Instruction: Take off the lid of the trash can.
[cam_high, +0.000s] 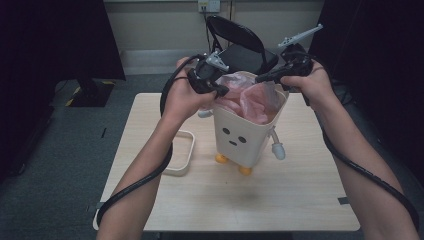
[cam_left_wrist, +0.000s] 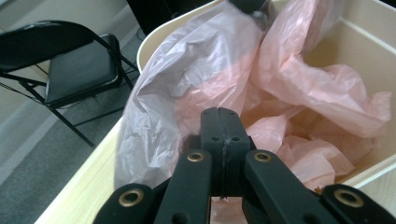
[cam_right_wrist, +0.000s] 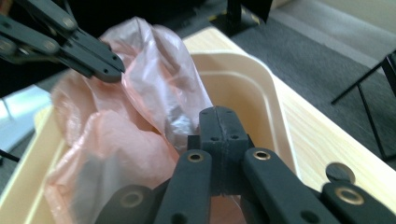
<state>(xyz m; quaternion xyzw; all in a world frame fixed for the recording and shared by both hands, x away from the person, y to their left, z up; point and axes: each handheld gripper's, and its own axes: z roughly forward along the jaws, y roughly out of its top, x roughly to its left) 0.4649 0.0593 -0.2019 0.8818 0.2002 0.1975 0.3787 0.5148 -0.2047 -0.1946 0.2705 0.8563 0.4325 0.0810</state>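
A cream bin (cam_high: 240, 137) with a drawn face, small arms and orange feet stands on the table's middle. A thin pink plastic bag (cam_high: 252, 100) sits crumpled inside it and rises above the rim. My left gripper (cam_high: 221, 91) is at the bin's left rim, shut on the bag's edge. My right gripper (cam_high: 258, 78) comes in over the far right rim, shut on another part of the bag. In the left gripper view the shut jaws (cam_left_wrist: 222, 116) lie against the bag (cam_left_wrist: 187, 93). In the right gripper view the shut jaws (cam_right_wrist: 219, 114) meet the film (cam_right_wrist: 154, 79) over the bin's rim (cam_right_wrist: 243, 77), with the left gripper (cam_right_wrist: 107, 70) pinching it farther off.
A white rectangular frame (cam_high: 182, 152) lies flat on the wooden table (cam_high: 300, 200), left of the bin. A black folding chair (cam_high: 240, 42) stands just behind the table. Dark curtains hang at both sides. Cables trail from both grippers along the forearms.
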